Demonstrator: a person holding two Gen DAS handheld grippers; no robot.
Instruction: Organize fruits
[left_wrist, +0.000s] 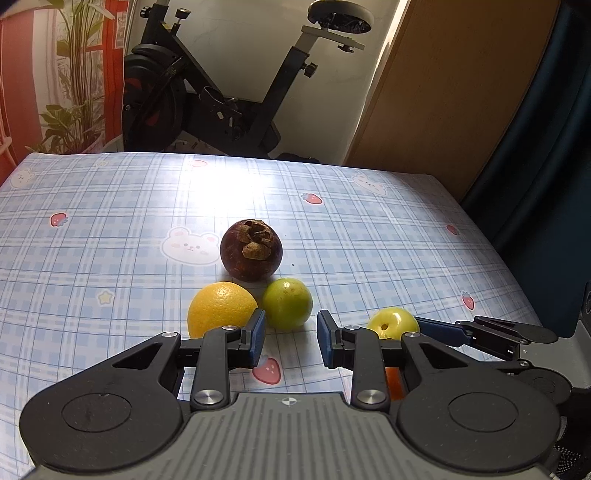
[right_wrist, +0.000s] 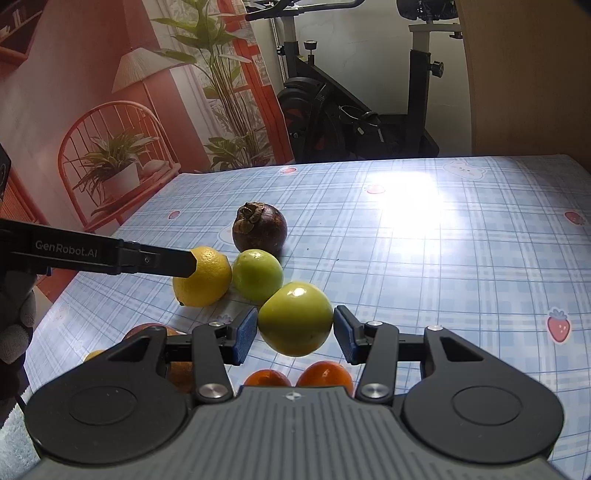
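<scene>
Right hand-held gripper (right_wrist: 294, 334) clamps green fruit (right_wrist: 294, 318); left hand-held gripper (left_wrist: 291, 338) narrow, empty.

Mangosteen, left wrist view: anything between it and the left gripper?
Yes. The yellow citrus and a green fruit sit side by side directly in front of the mangosteen, between it and the left gripper, whose fingers hold nothing.
</scene>
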